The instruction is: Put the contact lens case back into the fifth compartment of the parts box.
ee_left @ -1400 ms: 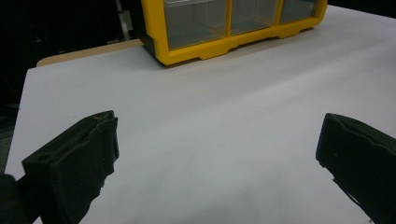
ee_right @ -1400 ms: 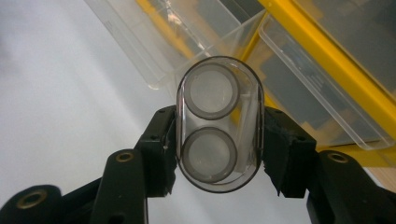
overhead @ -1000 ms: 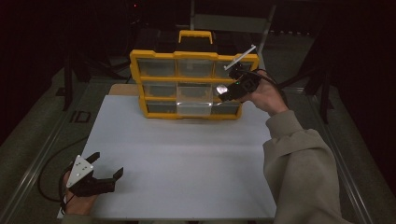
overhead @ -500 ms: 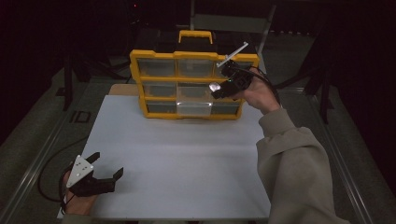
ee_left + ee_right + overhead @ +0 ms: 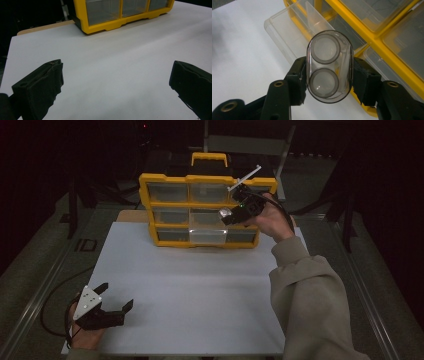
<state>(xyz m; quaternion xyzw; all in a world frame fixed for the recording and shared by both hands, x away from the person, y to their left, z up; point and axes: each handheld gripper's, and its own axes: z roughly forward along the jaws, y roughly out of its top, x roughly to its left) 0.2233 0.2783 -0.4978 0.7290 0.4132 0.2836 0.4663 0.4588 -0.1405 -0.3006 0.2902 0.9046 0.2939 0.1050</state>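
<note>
High view first: a yellow organizer (image 5: pixel 200 212) with clear drawers stands at the far side of the white table (image 5: pixel 200 290). One clear drawer (image 5: pixel 206 236), in the middle of its bottom row, looks pulled out a little toward the near side. The right gripper (image 5: pixel 231 213) is raised in front of the organizer, just right of its middle, and holds something small and pale. The left gripper (image 5: pixel 116 296) rests at the near left corner of the table, well apart from the organizer, with its jaws spread and nothing between them.

Left gripper view: the two black jaws stand wide apart over bare white table, and no object lies between them. The yellow organizer (image 5: pixel 120 15) is far ahead, at the top of the picture.

Right gripper view: the jaws press from both sides on a small clear case (image 5: pixel 329 66), oval in shape, with two round wells inside, one above the other. I cannot tell if the wells carry anything. Behind the case is the open clear drawer (image 5: pixel 292 37), which comes out of the yellow frame and seems empty.

My judgement of the progress: the case is already gripped and lifted, and the drawer is already open, so the first part looks done. What seems left is to bring the case over the drawer, put it in, let it go, and probably push the drawer shut.
</note>
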